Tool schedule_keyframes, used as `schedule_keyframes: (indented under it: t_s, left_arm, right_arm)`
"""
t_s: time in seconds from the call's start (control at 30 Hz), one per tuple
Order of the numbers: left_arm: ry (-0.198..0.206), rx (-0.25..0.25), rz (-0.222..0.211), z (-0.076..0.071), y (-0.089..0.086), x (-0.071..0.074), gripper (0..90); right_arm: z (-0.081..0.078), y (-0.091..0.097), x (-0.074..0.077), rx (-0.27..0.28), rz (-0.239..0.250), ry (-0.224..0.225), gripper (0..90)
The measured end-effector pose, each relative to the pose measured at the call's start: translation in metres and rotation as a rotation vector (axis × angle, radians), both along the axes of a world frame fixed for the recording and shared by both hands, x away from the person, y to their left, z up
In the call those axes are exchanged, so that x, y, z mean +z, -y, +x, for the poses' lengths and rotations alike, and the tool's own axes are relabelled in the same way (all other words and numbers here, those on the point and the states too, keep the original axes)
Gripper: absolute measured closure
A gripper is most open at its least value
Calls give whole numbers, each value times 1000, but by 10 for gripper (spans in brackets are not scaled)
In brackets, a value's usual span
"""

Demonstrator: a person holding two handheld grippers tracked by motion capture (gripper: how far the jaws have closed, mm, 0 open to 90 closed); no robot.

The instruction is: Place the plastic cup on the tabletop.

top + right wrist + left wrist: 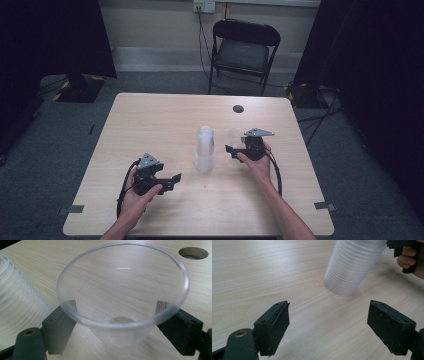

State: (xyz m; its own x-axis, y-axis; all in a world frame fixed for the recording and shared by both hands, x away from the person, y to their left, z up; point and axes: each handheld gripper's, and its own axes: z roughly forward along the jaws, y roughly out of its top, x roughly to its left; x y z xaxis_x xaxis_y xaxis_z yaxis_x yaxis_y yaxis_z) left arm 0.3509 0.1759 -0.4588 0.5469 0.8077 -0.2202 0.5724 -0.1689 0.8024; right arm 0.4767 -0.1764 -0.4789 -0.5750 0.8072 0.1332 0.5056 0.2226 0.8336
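Note:
A tall stack of clear plastic cups [205, 150] stands upside down near the middle of the wooden table [150, 115]. The stack also appears in the left gripper view [352, 267] and at the left edge of the right gripper view [17, 302]. Just right of the stack, my right gripper [232, 149] is shut on a single clear cup [235, 137]. That cup [122, 297] is upright with its mouth open to the camera, and the right gripper [120, 326] presses both its sides. My left gripper [172, 182] rests at the front left, open and holding nothing [328, 325], pointing at the stack.
A round cable hole [238, 108] sits in the table's far side, behind the held cup [193, 253]. A black folding chair [244, 50] stands beyond the table. Dark curtains hang on both sides. The right hand and its gripper [407, 255] appear beside the stack.

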Motion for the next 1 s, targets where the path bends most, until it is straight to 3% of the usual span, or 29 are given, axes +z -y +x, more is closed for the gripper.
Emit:
schedule_keyframes:
  t_s: [0.33,0.43,0.73,1.0]
  left_arm:
    - [3,-7,1,3,0,1,173]
    - [24,-23,4,4,-1,2,159]
    - [41,-17,22,9,-3,2,159]
    - [18,19,54,10,-3,0,159]
  right_arm:
    - [-11,12,4,-15,14,-8,164]
    - [-15,16,4,-11,11,-25,164]
    - [-29,27,13,-4,7,-20,164]
    - [-43,36,18,6,6,-25,170]
